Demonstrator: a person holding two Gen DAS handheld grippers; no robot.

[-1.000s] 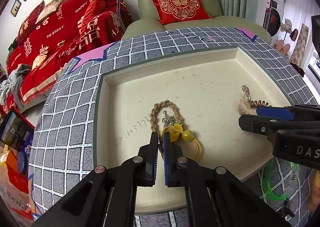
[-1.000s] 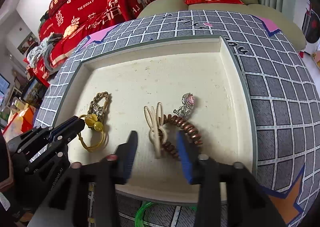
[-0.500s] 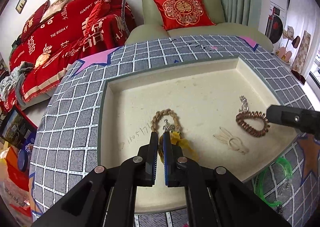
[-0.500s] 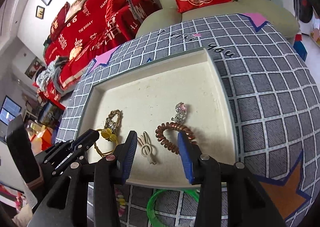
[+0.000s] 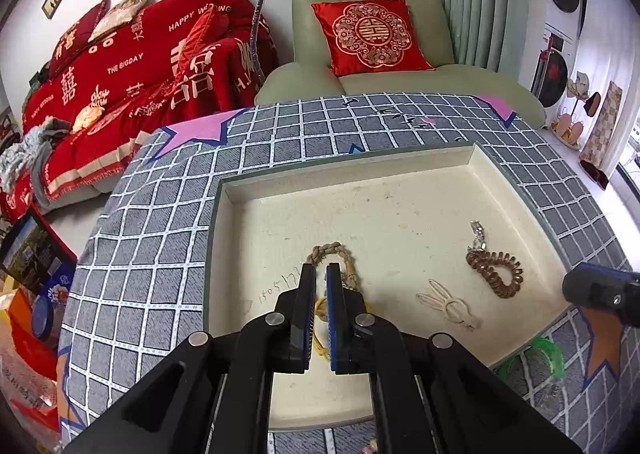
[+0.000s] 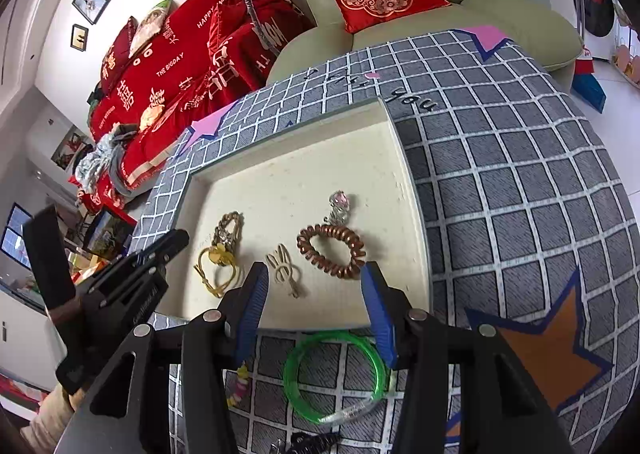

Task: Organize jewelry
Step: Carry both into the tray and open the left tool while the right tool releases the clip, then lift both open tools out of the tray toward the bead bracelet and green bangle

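The green bangle (image 6: 332, 378) lies on the checked cloth of the worktop (image 6: 500, 213), just outside the near wall of the cream tray (image 6: 304, 173). It is not yet with the pieces already in the tray. My right fingers (image 6: 314, 274) hover above it. Their jaws have just been opening, stand about half wide, and have nothing between them.

The bangle is a thin, glossy hoop lying flat, so I judge the pads could skate off its rim, or pinch the cloth and drag a fold up with it. A grip on one side only could let it swing and knock against the tray wall on the way over.

A small string of pastel beads (image 6: 240, 378) sits just beside the bangle. A careless descent could catch or scatter it.

Inside the tray, the brown coil tie (image 6: 332, 250) with its pink charm and the beige rabbit-ear tie (image 6: 286, 272) lie near the front wall. That is where a dropped bangle would most likely land, and it would ring or tangle them.

My left fingers (image 5: 321, 270) are closed almost pad to pad, and I can see nothing gripped between them. They hang over the yellow cord bracelet (image 6: 218, 268) and the braided bracelet (image 6: 230, 228) at the tray's left side. The two tools are near each other, so they could collide if both go for the front of the tray at once.
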